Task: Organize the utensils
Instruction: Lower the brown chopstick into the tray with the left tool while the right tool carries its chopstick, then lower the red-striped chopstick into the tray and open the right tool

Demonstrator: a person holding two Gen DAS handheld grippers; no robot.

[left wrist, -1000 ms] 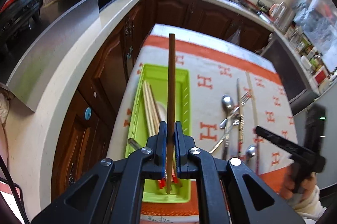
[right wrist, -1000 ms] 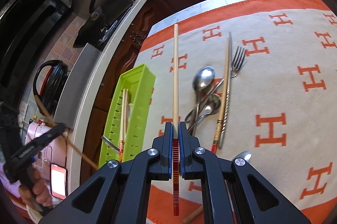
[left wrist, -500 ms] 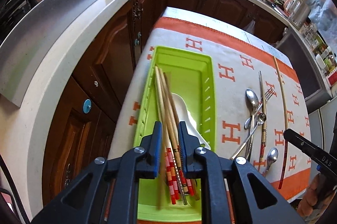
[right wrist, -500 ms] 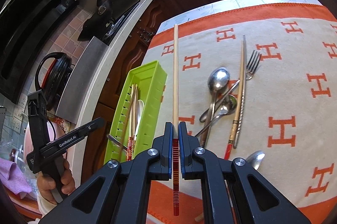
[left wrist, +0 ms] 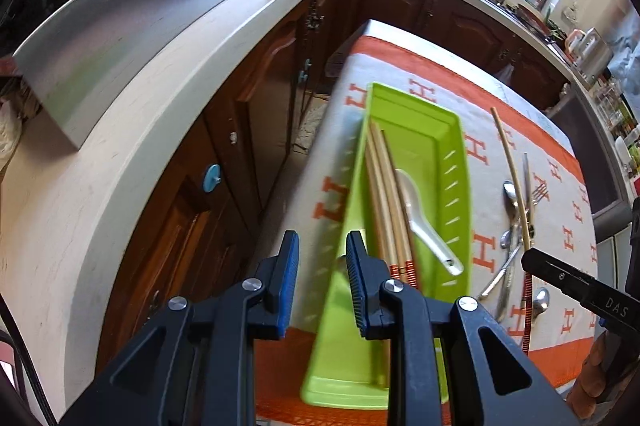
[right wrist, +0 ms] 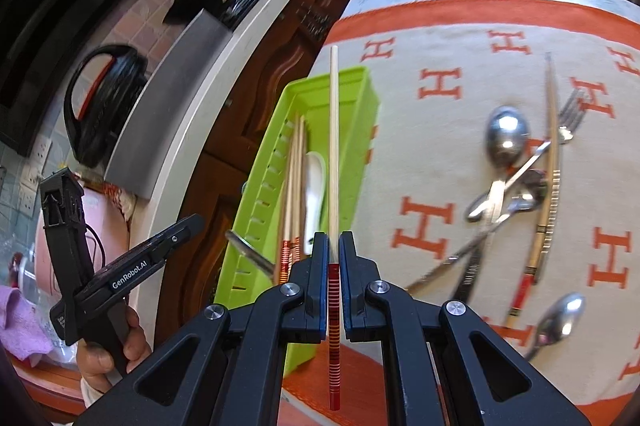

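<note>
Pinching a pale wooden chopstick (right wrist: 333, 153) at its red-banded end, the right gripper (right wrist: 330, 266) has its fingers pressed tight and holds it above the green tray (right wrist: 360, 93). The left gripper (left wrist: 322, 282) is opening its fingers, nothing between them. Lying in the slotted plastic tray at the desk's left edge are about three chopsticks (left wrist: 384, 193) and a smooth white spoon (left wrist: 420, 218). Left toward the desk's right edge: shiny metal spoons (right wrist: 505, 133), a fork (right wrist: 570, 113), and one more chopstick (right wrist: 554, 161).
</note>
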